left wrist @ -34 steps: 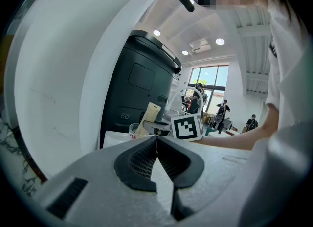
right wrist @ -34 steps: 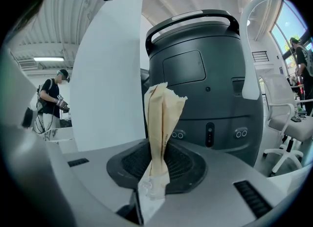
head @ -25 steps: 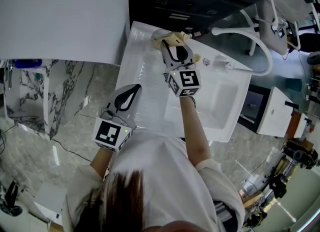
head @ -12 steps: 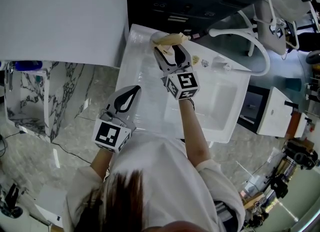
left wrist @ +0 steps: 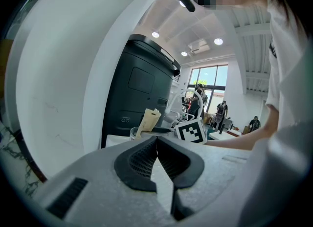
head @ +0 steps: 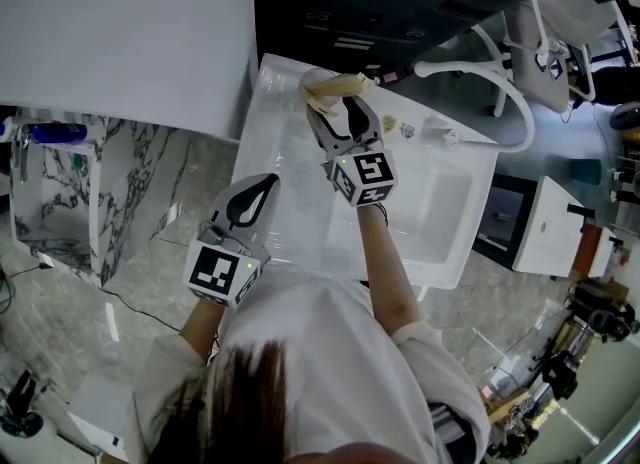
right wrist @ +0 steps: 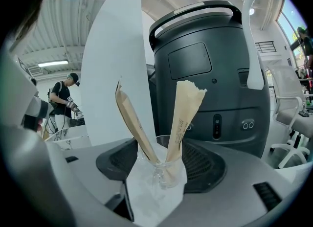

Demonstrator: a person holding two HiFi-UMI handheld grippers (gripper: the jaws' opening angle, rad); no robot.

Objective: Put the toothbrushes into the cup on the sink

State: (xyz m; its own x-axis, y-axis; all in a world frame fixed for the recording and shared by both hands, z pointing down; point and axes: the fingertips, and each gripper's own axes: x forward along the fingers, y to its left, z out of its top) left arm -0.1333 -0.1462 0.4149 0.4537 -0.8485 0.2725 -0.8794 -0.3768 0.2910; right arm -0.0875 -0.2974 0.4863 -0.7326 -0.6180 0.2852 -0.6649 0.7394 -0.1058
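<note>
A clear cup (right wrist: 160, 168) stands on the far left corner of the white sink (head: 285, 187). Two paper-wrapped toothbrushes (right wrist: 133, 119) (right wrist: 186, 116) lean apart inside it like a V. My right gripper (head: 338, 112) is just in front of the cup (head: 318, 82), its jaws opening wide. The cup shows in the gap between them and no pad touches it. My left gripper (head: 263, 184) hovers at the sink's near left edge, its jaws shut with nothing in them (left wrist: 156, 145). From the left gripper view I also see a wrapped toothbrush (left wrist: 147, 122) and the right gripper's marker cube (left wrist: 191, 131).
A tall dark grey machine (right wrist: 205, 64) stands right behind the cup. The sink's basin (head: 440, 202) lies to the right, with a white curved tube (head: 505, 82) above it. A white panel (head: 120, 32) and marble wall (head: 130, 192) are on the left.
The right gripper's jaws have opened off the wrapped toothbrush, which now stands in the cup, and the gripper has drawn back slightly. The left gripper has not moved.
</note>
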